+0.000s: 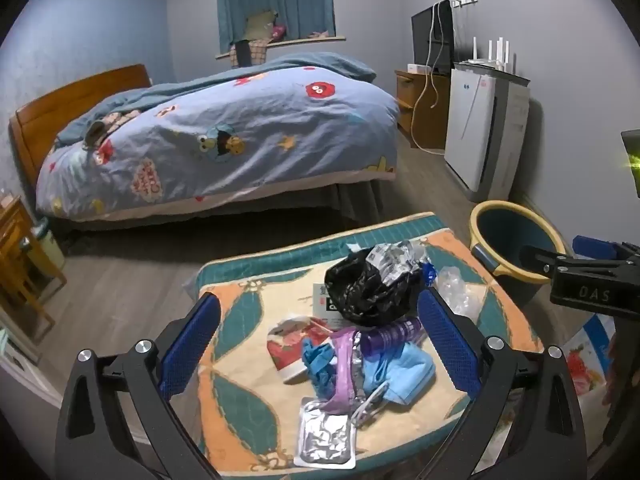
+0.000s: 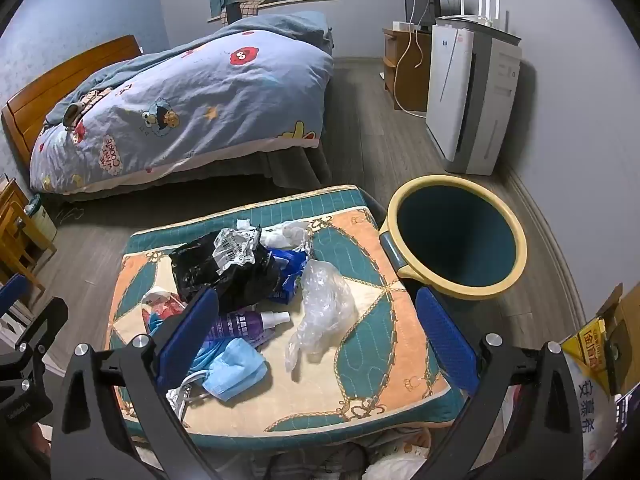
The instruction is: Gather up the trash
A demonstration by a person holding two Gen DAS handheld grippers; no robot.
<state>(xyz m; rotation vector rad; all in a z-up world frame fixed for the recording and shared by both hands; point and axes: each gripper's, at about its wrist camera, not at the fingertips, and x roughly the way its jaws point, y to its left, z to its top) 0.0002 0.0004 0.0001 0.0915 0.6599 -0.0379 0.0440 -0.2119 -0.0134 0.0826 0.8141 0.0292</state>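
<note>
Both the left claw (image 1: 320,348) and right claw (image 2: 316,344) are held wide apart, nothing grasped, above the trash pile (image 2: 248,280) heaped on the quilted bench (image 2: 360,380); the yellow-rimmed bin (image 2: 456,236) is set just beside it

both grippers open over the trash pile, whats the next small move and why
Probably lower the right gripper onto the clear plastic wrap and close. Its jaws are open and empty, the wrap lies loose between them, apart from the pile, nearest the empty bin.

Glossy crinkled black plastic bag (image 2: 224,272), quilted cloth mat (image 2: 360,340) (matt), smooth plastic bin (image 2: 456,232)
</note>
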